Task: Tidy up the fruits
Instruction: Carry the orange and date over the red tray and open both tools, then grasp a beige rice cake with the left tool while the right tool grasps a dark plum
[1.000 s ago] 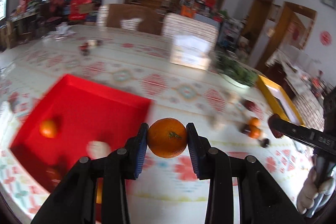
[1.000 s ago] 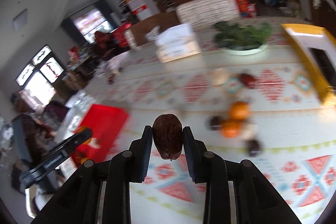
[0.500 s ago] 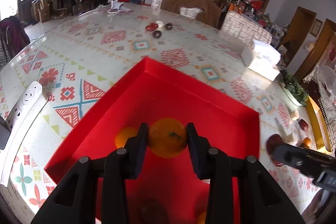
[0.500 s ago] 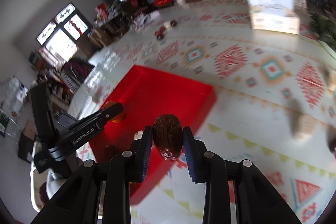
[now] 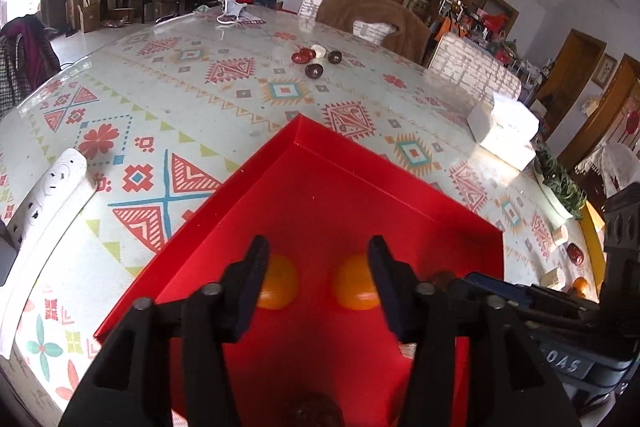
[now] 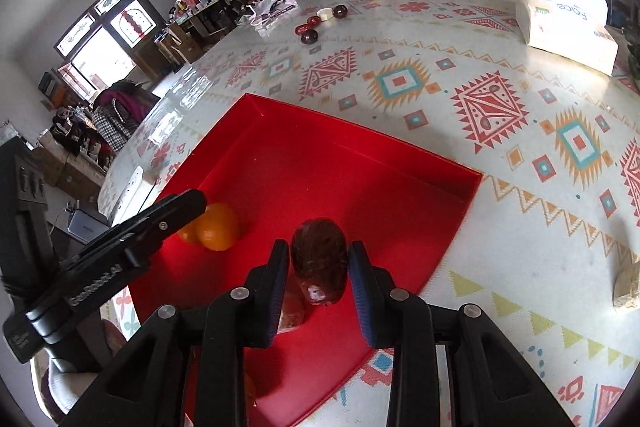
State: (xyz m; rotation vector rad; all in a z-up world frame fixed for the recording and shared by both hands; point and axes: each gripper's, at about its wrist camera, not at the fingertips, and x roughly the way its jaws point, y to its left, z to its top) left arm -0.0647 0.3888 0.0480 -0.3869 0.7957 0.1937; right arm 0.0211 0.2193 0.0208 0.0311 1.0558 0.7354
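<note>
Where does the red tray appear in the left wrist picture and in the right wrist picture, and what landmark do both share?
Left wrist: the red tray fills the lower centre, one corner pointing away, below the open left gripper.
Right wrist: it lies centre-left, under the right gripper shut on the dark fruit.
Shared landmark: the white tissue box on the table, far right in both.

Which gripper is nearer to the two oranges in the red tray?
Left. The left gripper hangs open right over the oranges in the tray. The right gripper, shut on a dark fruit, is beside them.
</note>
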